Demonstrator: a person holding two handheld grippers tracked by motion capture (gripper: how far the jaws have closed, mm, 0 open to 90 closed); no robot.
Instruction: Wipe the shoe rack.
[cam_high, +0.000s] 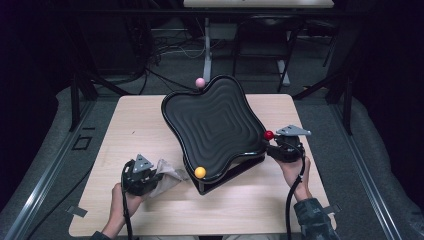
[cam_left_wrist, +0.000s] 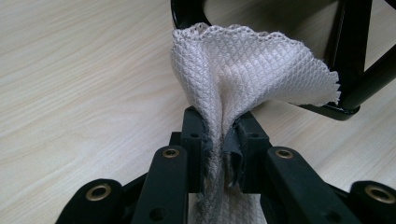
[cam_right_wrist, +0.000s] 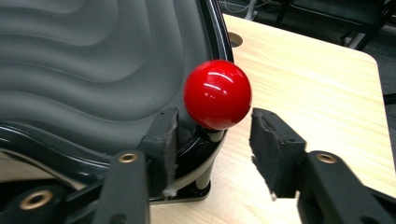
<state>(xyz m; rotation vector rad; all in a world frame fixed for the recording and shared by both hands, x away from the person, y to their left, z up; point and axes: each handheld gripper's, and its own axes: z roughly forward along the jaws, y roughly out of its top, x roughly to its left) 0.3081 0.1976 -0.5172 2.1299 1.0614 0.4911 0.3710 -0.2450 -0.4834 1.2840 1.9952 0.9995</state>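
Note:
A black wavy tray (cam_high: 212, 122) rests tilted on a black stand in the middle of the wooden table (cam_high: 145, 125). Knobs sit at its corners: pink (cam_high: 200, 82) at the far one, yellow (cam_high: 200, 172) at the near one, red (cam_high: 269, 135) at the right. My left gripper (cam_high: 154, 178) lies at the front left, shut on a white waffle-weave cloth (cam_left_wrist: 243, 65) that fans out toward the stand. My right gripper (cam_right_wrist: 215, 135) stands open at the tray's right corner, its jaws either side of the stem under the red knob (cam_right_wrist: 217, 93), pads apart from it.
The stand's black bars (cam_left_wrist: 350, 70) are just beyond the cloth. The tray's ridged surface (cam_right_wrist: 93, 70) rises to the left of my right gripper's jaws. Bare tabletop (cam_high: 240, 210) lies between the person's two forearms. Chair legs and cables stand on the dark floor behind the table.

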